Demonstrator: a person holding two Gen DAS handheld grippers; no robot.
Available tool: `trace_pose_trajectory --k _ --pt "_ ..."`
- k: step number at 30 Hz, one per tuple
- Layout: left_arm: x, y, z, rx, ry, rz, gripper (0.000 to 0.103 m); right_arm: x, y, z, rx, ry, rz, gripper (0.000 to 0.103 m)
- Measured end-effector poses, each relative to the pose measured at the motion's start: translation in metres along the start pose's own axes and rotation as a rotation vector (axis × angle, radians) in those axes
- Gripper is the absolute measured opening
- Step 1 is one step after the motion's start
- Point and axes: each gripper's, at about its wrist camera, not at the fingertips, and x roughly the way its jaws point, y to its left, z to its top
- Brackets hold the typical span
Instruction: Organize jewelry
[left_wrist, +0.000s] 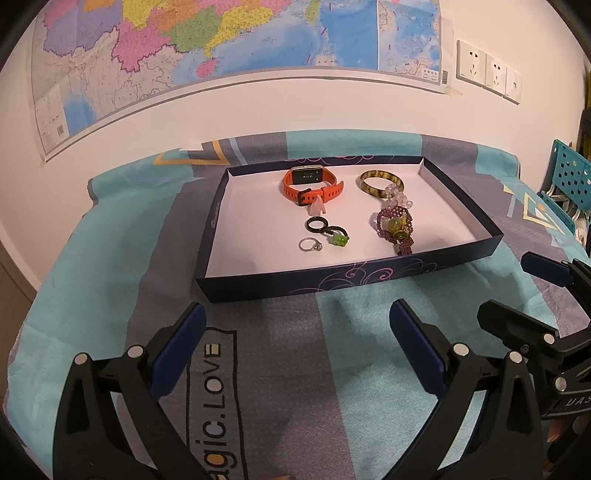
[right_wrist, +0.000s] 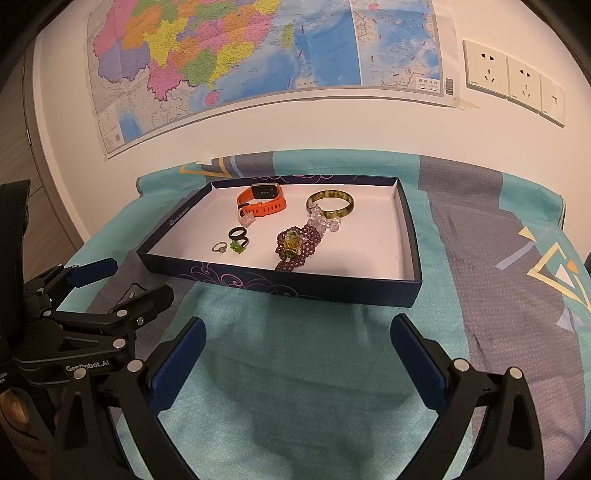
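A shallow dark-blue tray (left_wrist: 221, 206) with a white floor sits on the counter, near its far edge by the wall, on a teal and grey patterned cloth (left_wrist: 122, 258). All the jewelry lies inside it: an orange watch (left_wrist: 312, 184) toward the tray's far side, an amber bangle (left_wrist: 380, 181) beside it, clear crystal beads (left_wrist: 400, 199) touching the bangle, and a purple beaded bracelet (left_wrist: 397, 229) with green stones reaching the tray's near wall. Toward the near-left part lie a black ring (left_wrist: 317, 223), a silver ring (left_wrist: 308, 244) and a green-stone ring (left_wrist: 338, 238) (close together, apart from the watch). The left tool (left_wrist: 297, 325) and right tool (right_wrist: 297, 332) both hover over the cloth at the counter's near edge, fingers spread wide, empty. A map (right_wrist: 240, 55) and wall sockets (right_wrist: 513, 79) are behind.
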Motion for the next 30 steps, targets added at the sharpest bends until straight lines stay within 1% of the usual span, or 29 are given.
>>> trace_pose_trajectory --k 19,24,30 --pt "0.0037 0.0011 -0.0019 -0.007 0.009 -0.010 0.098 0.0000 -0.0009 0.0005 0.003 0.001 0.001 0.096" --pt "0.0034 0.0018 -0.0019 -0.011 0.000 -0.004 0.098 0.0004 -0.0012 0.0007 0.003 0.001 -0.001 0.096" --pt "0.0041 0.0039 -0.0027 -0.025 -0.009 -0.025 0.098 0.0018 -0.0006 0.0000 0.001 0.002 -0.002 0.096"
